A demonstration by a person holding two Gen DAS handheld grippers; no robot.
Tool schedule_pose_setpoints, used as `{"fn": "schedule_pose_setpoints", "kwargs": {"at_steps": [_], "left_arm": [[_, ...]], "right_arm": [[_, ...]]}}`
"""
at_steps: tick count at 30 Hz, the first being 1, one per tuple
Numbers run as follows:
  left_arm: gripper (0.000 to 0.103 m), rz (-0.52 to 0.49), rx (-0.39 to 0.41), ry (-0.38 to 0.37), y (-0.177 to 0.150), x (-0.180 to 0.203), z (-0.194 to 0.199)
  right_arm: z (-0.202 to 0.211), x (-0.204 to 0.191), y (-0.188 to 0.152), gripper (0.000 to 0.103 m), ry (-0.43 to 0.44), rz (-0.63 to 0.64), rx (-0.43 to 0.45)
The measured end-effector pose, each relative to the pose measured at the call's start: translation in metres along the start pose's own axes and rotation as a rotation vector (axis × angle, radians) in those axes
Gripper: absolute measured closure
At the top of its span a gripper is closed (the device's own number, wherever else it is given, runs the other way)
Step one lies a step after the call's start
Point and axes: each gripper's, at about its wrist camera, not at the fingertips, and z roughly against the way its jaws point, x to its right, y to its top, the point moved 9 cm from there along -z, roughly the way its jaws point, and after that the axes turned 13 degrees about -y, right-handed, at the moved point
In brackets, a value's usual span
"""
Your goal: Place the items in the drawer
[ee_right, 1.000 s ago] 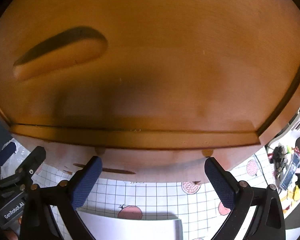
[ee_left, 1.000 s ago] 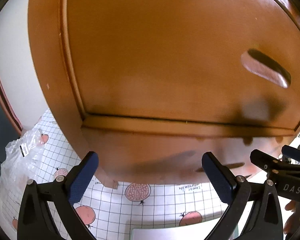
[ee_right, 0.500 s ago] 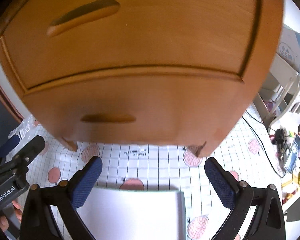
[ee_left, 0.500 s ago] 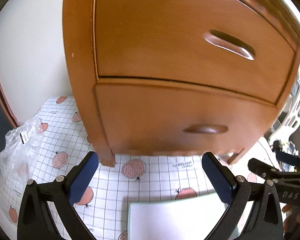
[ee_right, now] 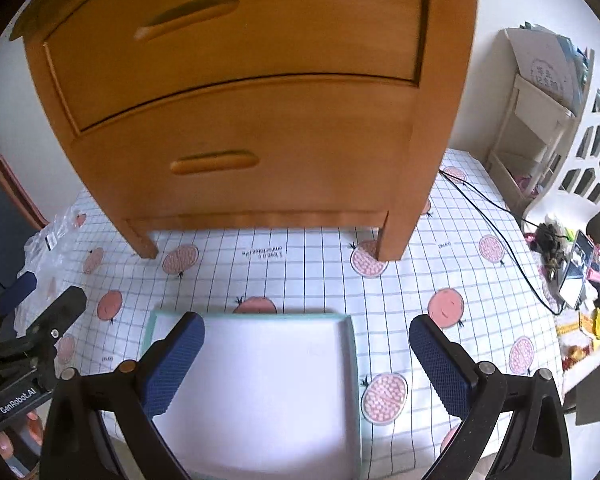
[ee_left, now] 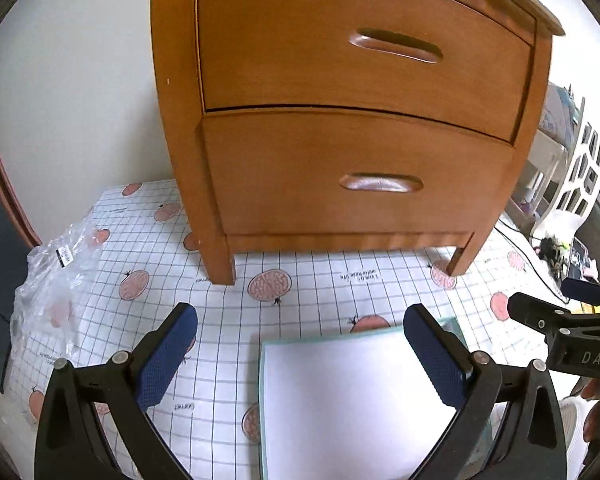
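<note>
Left wrist: glossy curved wooden drawers (ee_left: 356, 120)

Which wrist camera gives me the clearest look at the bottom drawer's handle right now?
Left wrist: the bottom drawer's handle sits near centre, sharp and well lit. The right wrist view shows it further left, blurrier.

A wooden nightstand (ee_left: 340, 120) with an orange-brown finish stands on four short legs on a grid-patterned floor mat (ee_left: 312, 292) printed with pink fruit. Its upper drawer (ee_left: 352, 52) and lower drawer (ee_left: 356, 176) are both pushed in flush, each with a curved front and a recessed oval handle. On the mat in front of it, well apart from its legs, lies a flat white tray (ee_right: 260, 384) with a pale green rim, its inside bare.
</note>
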Motion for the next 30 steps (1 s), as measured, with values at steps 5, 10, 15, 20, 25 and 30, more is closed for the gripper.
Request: {"fn": "schedule_pose_setpoints", "kwargs": {"at_steps": [5, 10, 15, 20, 25, 30], "left_arm": [[0.0, -0.004, -0.006, 0.004, -0.01, 0.005, 0.017], [0.0, -0.032, -0.016, -0.011, -0.021, 0.01, 0.034], [0.0, -0.05, -0.033, -0.013, -0.039, 0.011, 0.045], [0.0, -0.04, -0.057, -0.002, -0.059, 0.009, 0.047], [0.0, -0.036, -0.07, 0.006, -0.072, 0.004, 0.049], [0.0, -0.021, -0.068, 0.004, -0.082, -0.001, 0.053]], "right_arm": [[0.004, -0.002, -0.017, 0.0, -0.007, 0.032, 0.001], [0.009, -0.002, -0.037, 0.0, -0.005, 0.039, -0.008], [0.01, -0.006, -0.059, 0.0, -0.007, 0.059, -0.024], [0.016, -0.01, -0.072, 0.0, -0.006, 0.067, -0.022], [0.018, -0.014, -0.087, 0.0, -0.01, 0.079, -0.026], [0.017, -0.015, -0.103, 0.0, -0.006, 0.08, -0.039]]}}
